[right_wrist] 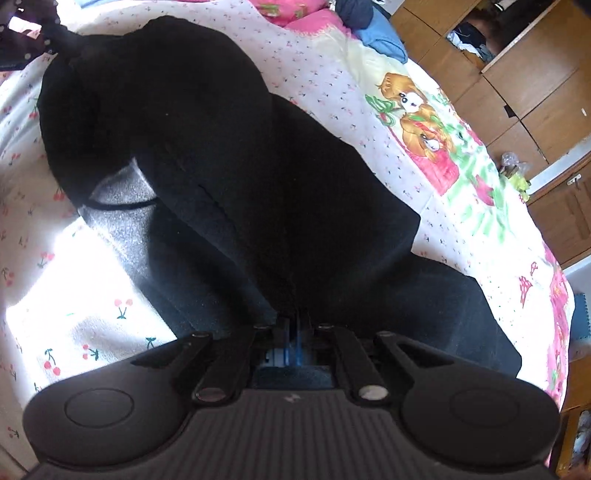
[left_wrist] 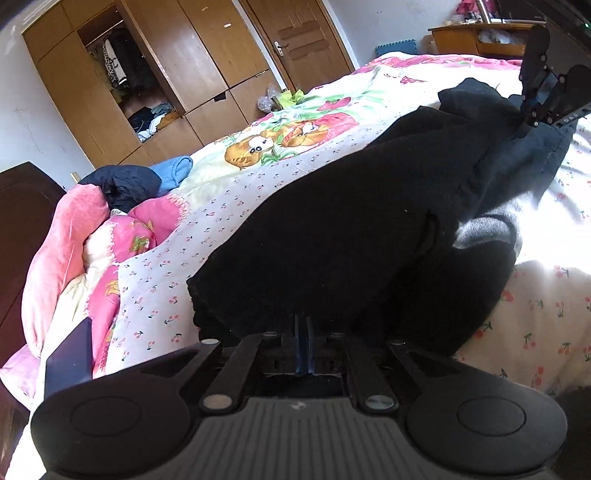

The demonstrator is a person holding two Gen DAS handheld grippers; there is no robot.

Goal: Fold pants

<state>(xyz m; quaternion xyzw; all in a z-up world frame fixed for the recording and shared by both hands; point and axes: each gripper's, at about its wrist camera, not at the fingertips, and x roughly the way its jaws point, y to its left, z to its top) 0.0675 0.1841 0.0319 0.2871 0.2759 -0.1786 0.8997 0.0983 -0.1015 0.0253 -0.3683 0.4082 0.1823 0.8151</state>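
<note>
Black pants [left_wrist: 351,221] lie stretched across a cherry-print bed sheet [left_wrist: 221,206], partly doubled over with a grey inner side showing. My left gripper [left_wrist: 303,326] is at the near end, its blue pads almost together on the fabric edge. At the far end my right gripper [left_wrist: 532,118] pinches a raised bunch of the cloth. In the right wrist view the pants [right_wrist: 221,147] run away from the right gripper [right_wrist: 297,319], which is shut on the fabric. The left gripper [right_wrist: 51,35] holds a drawn-up peak of cloth at the far corner.
A pink quilt [left_wrist: 74,229] and a pile of dark and blue clothes [left_wrist: 147,177] sit at the bed's left end. A wooden wardrobe [left_wrist: 147,74] with an open compartment and a door [left_wrist: 303,40] stand beyond the bed. A dark headboard [left_wrist: 22,221] is at the left.
</note>
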